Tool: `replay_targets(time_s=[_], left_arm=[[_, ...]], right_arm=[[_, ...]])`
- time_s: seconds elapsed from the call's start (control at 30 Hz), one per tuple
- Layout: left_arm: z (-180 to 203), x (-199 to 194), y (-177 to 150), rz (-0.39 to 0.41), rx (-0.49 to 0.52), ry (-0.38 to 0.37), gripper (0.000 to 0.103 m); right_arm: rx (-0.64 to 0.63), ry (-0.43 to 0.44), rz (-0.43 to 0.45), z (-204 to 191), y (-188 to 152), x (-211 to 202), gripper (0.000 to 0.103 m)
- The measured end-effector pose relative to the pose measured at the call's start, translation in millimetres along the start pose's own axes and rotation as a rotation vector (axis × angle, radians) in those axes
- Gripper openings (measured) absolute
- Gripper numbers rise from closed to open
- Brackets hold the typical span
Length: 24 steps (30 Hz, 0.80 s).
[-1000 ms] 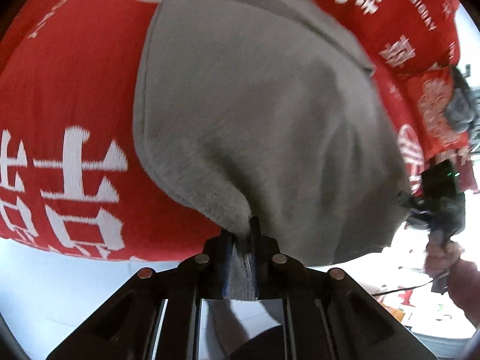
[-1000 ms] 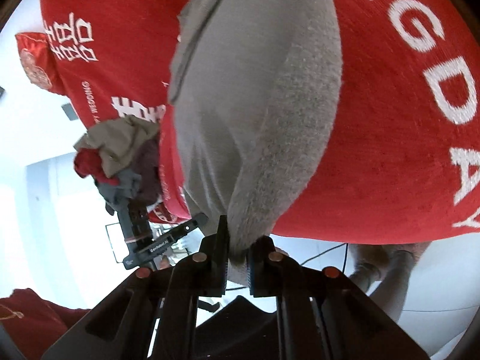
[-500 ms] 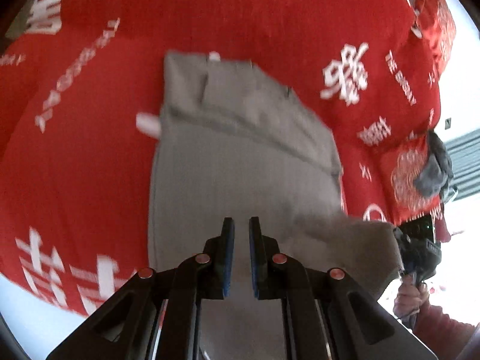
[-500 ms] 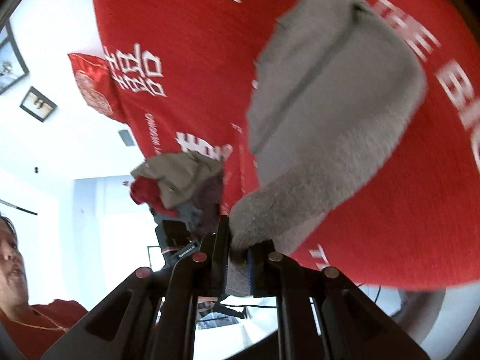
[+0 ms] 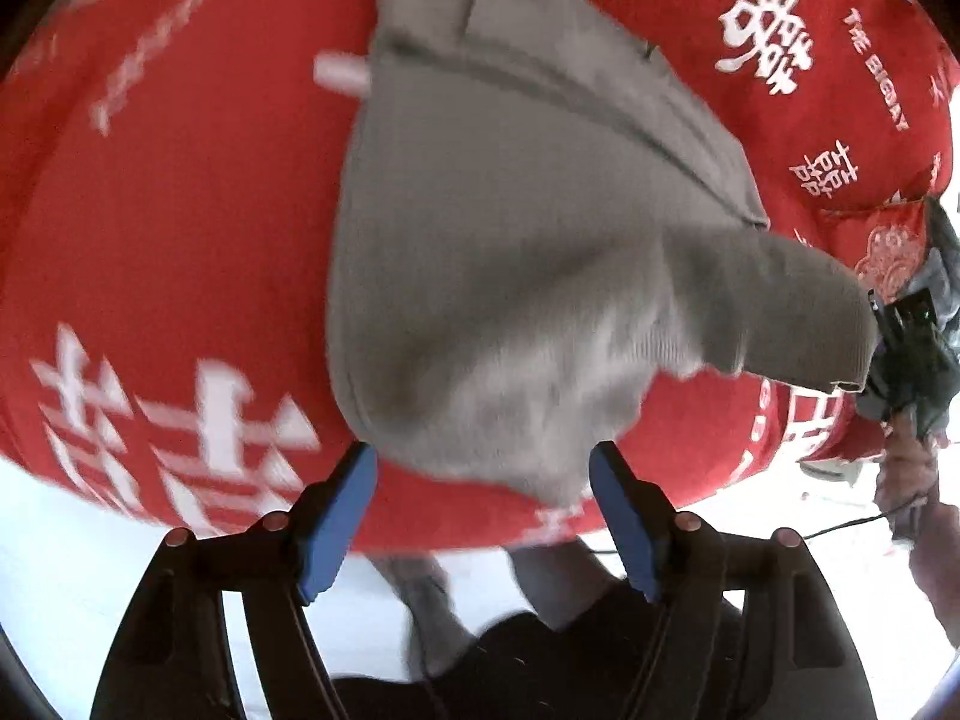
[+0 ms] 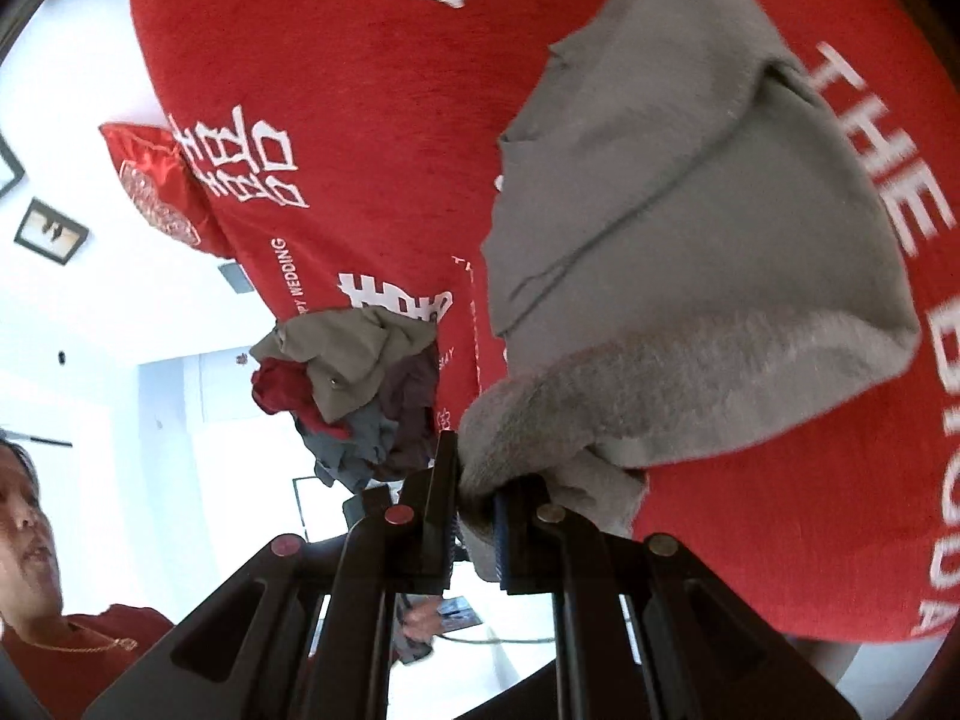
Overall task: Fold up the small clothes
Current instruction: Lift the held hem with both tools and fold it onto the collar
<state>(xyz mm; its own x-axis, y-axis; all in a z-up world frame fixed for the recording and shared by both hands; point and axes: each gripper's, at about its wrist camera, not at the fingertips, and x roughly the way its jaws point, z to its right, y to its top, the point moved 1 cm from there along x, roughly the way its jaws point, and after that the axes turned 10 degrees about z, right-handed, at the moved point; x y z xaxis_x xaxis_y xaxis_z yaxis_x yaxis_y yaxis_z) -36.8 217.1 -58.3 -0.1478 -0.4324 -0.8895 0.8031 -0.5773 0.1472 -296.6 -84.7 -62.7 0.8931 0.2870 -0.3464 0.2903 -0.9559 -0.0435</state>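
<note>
A grey garment (image 5: 528, 228) lies on a red bedspread (image 5: 180, 210) with white lettering. My left gripper (image 5: 483, 468) is open, its blue pads (image 5: 336, 516) either side of the garment's near edge, holding nothing. In the right wrist view the same grey garment (image 6: 690, 252) shows, one corner pulled up toward me. My right gripper (image 6: 474, 480) is shut on that fuzzy corner. The right gripper also shows in the left wrist view (image 5: 900, 342), with the cloth stretched to it.
A pile of crumpled clothes (image 6: 354, 384) sits at the bed's far side, beside a red cushion (image 6: 156, 192). The bedspread's edge (image 5: 420, 534) drops to a white floor close under my left gripper. A person's face (image 6: 24, 528) is at the left.
My left gripper has let go of the grey garment and opened wide. The released part has dropped onto the bed. My right gripper still holds its corner.
</note>
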Motion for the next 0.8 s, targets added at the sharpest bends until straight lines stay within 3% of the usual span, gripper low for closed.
replay_targets(time_s=[0.2,0.43,0.53,0.63,0.8], left_arm=[[-6.9,37.0,-26.1,-0.022,-0.148,-0.074,0.074],[12.0,53.7,-12.4,0.010,-0.134,-0.105,0.072],[18.6,52.3,-6.3,0.000,-0.100,-0.091,0.015],[21.9,42.5,9.3,0.031,-0.098,-0.118,0.015],[31.7,4.1,60.9,0.154,-0.102,-0.182,0.015]], right_arm=[[0.018,-0.023,-0.013,11.4,-9.6,-0.6,0.010],[0.006,-0.017,-0.024,13.5,-11.1,0.6,0.010],[0.005,-0.024,-0.015,12.5,-10.9,-0.3,0.010],[0.009,0.003,0.009,6.2,-8.1,-2.4,0.010],[-0.008,0.064,0.049,-13.5,15.5,-2.8,0.010]])
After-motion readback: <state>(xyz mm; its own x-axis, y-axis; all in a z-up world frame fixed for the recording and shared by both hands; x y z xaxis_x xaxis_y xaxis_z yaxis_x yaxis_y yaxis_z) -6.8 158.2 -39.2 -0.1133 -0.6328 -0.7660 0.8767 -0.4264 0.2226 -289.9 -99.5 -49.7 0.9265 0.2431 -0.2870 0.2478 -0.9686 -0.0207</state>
